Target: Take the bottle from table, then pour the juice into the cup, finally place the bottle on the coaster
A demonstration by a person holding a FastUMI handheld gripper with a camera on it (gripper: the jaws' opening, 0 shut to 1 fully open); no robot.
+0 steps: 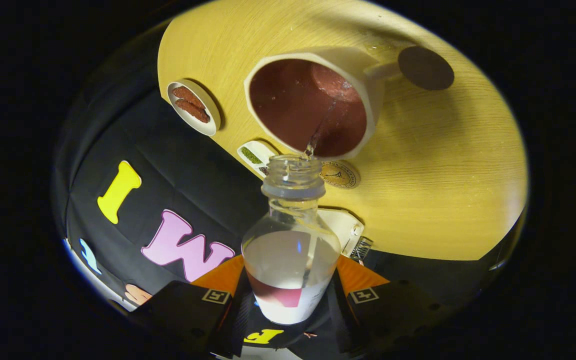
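Now tool (290, 295) clamped on bottle (290, 250), long axis along fingers, mouth toward cup (313, 102), pouring

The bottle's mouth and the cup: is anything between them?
In the gripper view, a thin stream of clear liquid runs from the bottle, shut between the gripper fingers, into the cup; otherwise the gap is bare.

Clear glossy plastic bottle (290, 240), wood-grain table (443, 190)
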